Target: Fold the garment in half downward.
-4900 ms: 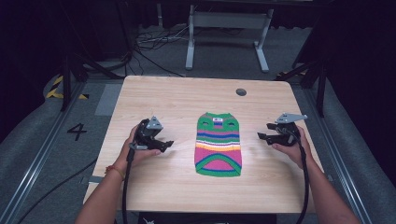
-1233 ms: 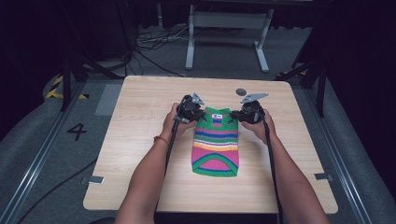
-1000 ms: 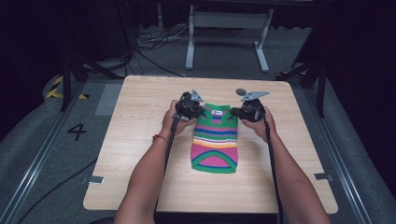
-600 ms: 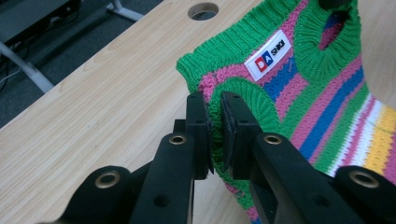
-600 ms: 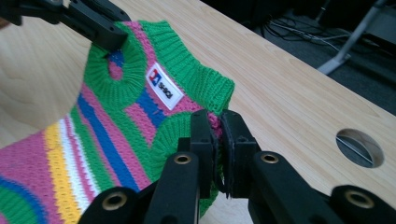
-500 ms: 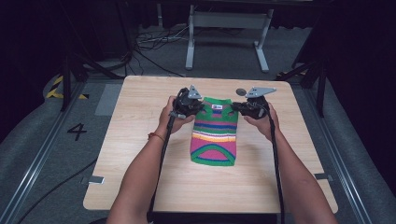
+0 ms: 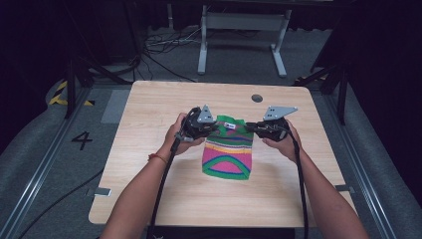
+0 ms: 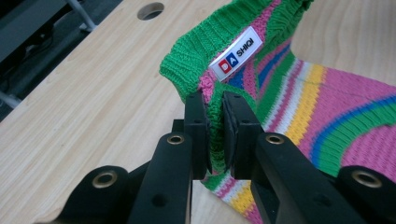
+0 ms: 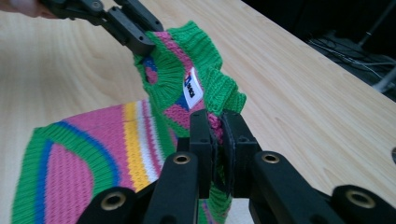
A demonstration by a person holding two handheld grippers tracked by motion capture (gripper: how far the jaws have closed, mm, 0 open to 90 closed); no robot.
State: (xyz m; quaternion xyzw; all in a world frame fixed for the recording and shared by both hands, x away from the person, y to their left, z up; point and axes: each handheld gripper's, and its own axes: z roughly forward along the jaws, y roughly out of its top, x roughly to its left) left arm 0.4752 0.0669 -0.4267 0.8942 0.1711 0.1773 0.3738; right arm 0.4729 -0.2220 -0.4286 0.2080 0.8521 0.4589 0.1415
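Note:
A small striped knitted sweater [image 7: 228, 152] in green, pink, yellow and blue, with a white label at the collar, lies mid-table, its collar end lifted off the wood. My left gripper [image 7: 213, 126] is shut on the sweater's left shoulder; in the left gripper view the knit [image 8: 280, 88] is pinched between my gripper's [image 8: 215, 135] pads. My right gripper [image 7: 250, 127] is shut on the right shoulder; in the right gripper view the sweater [image 9: 116, 144] hangs from my gripper [image 9: 215, 149], and the other gripper [image 9: 135, 35] grips the far shoulder. The hem rests on the table.
The light wooden table [image 7: 149, 109] has a round cable hole [image 7: 257, 98] at the back right of the sweater. A metal stand [image 7: 241, 30] and cables lie on the floor beyond the far edge. Dark floor surrounds the table.
Both grippers came in from the sides to the sweater's shoulders and shut on them. Over the last second they raised the collar end and drew the sweater toward the far edge.

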